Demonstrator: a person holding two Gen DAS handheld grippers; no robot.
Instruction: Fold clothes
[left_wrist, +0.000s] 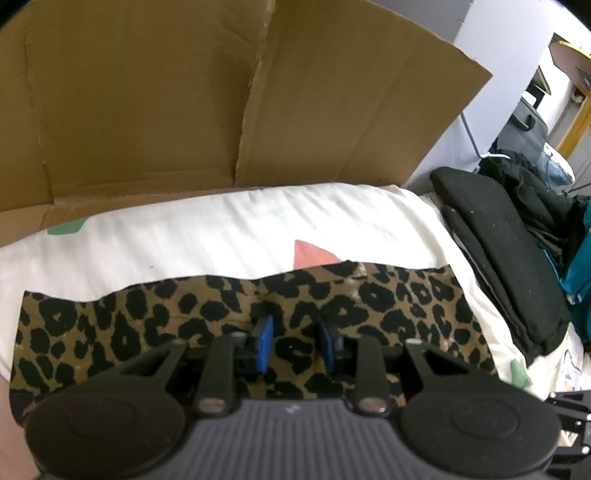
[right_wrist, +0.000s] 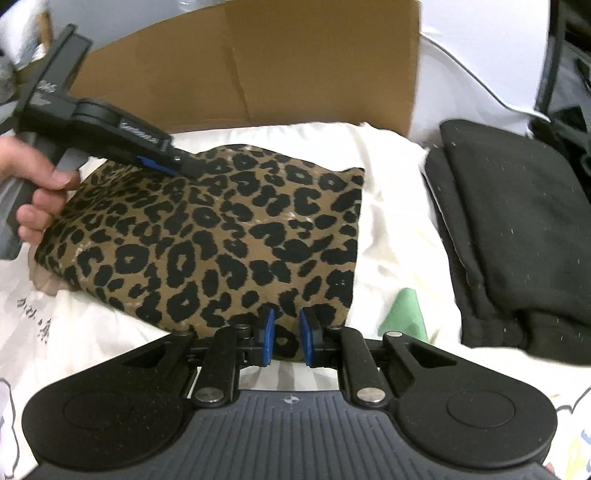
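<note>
Left to right in the right wrist view: a hand (right_wrist: 35, 192) grips the handle of the left tool (right_wrist: 177, 162), whose tip rests on the far-left corner of the leopard cloth (right_wrist: 221, 229), probably to pin that side while the other end is worked. In its own view the left tool (left_wrist: 295, 341) has its blue pads (left_wrist: 265, 343) set narrow with cloth between and beneath them; whether they pinch a fold or merely press down, I cannot tell.

The cloth lies already folded into a compact block on the bed sheet (right_wrist: 391, 206), directly ahead of the right tool (right_wrist: 287, 338). That tool sits at the near edge of the block, its pads narrow and straddling the hem; the cloth's edge shows between them, but a gap remains on each side, so they do not look clamped yet. It seems placed to take the near edge for one more fold or to lift the block.

Beyond both tools stands a cardboard box (right_wrist: 258, 62), flaps open. To the right of the right tool, well apart from the leopard piece, sits a stack of black clothes (right_wrist: 517, 229), apparently finished.

Count: two tools, one hand in view, one leopard cloth, one box, one black stack of at least two layers.
</note>
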